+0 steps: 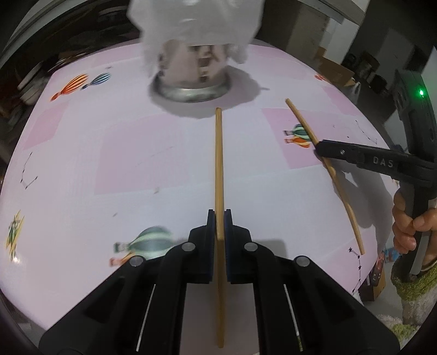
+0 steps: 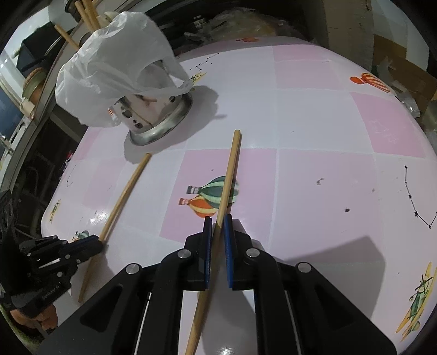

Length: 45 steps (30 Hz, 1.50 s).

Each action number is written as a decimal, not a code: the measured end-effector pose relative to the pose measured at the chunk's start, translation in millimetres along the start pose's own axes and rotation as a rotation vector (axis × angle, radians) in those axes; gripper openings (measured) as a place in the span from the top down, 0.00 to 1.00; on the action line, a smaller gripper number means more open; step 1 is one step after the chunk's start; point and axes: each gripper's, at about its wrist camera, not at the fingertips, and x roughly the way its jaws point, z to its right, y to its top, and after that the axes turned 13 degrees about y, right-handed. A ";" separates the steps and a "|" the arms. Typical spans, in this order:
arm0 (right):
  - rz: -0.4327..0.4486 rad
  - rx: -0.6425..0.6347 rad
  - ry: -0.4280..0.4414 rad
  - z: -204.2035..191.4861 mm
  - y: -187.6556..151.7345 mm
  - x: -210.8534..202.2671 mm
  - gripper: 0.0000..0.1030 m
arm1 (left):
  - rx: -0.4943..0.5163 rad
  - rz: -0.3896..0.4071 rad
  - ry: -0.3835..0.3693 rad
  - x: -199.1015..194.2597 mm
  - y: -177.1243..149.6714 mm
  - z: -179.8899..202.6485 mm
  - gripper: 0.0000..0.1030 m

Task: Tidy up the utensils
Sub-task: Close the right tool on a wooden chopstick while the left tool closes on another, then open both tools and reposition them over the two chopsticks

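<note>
Between each gripper's (image 1: 219, 218) pads, a chopstick (image 1: 218, 163)

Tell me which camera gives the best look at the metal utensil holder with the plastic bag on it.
The right wrist view: the metal utensil holder shows sharply from base rim to bag-draped top, side holes visible. The left wrist view shows the holder blurred, its top cropped by the frame edge under the plastic bag.

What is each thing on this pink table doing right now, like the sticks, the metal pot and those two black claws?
Left gripper: shut on a chopstick.
Left chopstick: held, pointing toward the holder.
Right gripper: shut on the other chopstick.
Right chopstick: held, angled over the table.
Metal utensil holder: upright on the table, draped with a plastic bag.
Plastic bag: crumpled over the holder's top.
</note>
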 end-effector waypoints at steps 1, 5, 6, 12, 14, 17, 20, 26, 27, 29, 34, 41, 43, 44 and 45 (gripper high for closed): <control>-0.005 -0.003 0.003 -2.2 -0.6 1.0 0.91 | -0.014 0.001 0.007 -0.6 -1.7 -4.0 0.95; -0.025 -0.018 0.013 -10.5 -2.8 4.4 0.91 | -0.047 -0.004 0.008 -3.5 -7.8 -12.5 0.95; -0.029 -0.022 0.013 -12.4 -3.3 5.1 0.91 | -0.055 -0.010 0.004 -3.8 -9.0 -13.3 0.95; -0.055 -0.021 0.026 -15.6 -2.2 6.3 0.90 | -0.104 -0.047 -0.072 -3.3 -11.2 -18.3 0.94; -0.061 -0.011 0.035 -14.0 -0.8 5.8 0.90 | -0.116 -0.042 -0.092 -4.6 -9.1 -19.9 0.91; -0.063 0.002 0.041 -10.4 3.5 4.8 0.90 | -0.112 -0.019 -0.100 -10.4 -2.0 -21.6 0.81; -0.055 0.011 0.054 -7.9 12.1 2.3 0.87 | -0.088 0.006 -0.102 -13.7 9.5 -21.6 0.74; -0.043 -0.023 0.024 -12.2 34.3 3.9 0.80 | -0.016 0.029 -0.084 -6.9 37.3 -8.3 0.66; -0.045 -0.028 0.021 -13.0 37.4 5.5 0.80 | 0.000 0.034 -0.081 -4.4 42.2 -4.1 0.66; -0.050 -0.039 0.017 -15.1 42.9 9.0 0.80 | 0.022 0.028 -0.079 1.6 49.9 2.9 0.66; -0.053 -0.060 0.010 -19.9 51.1 13.7 0.80 | 0.068 0.016 -0.111 10.4 62.2 21.2 0.65; -0.045 -0.052 0.012 -17.0 51.7 12.9 0.80 | 0.117 0.014 -0.127 17.3 65.5 42.1 0.65; -0.044 -0.045 0.013 -15.0 50.3 11.0 0.80 | 0.128 0.012 -0.122 19.1 65.5 45.7 0.65; -0.042 -0.041 0.013 -13.4 49.8 9.8 0.80 | 0.133 0.012 -0.117 20.0 65.1 46.5 0.65; -0.040 -0.038 0.013 -12.0 49.5 8.6 0.80 | 0.140 0.014 -0.108 21.3 65.3 48.1 0.65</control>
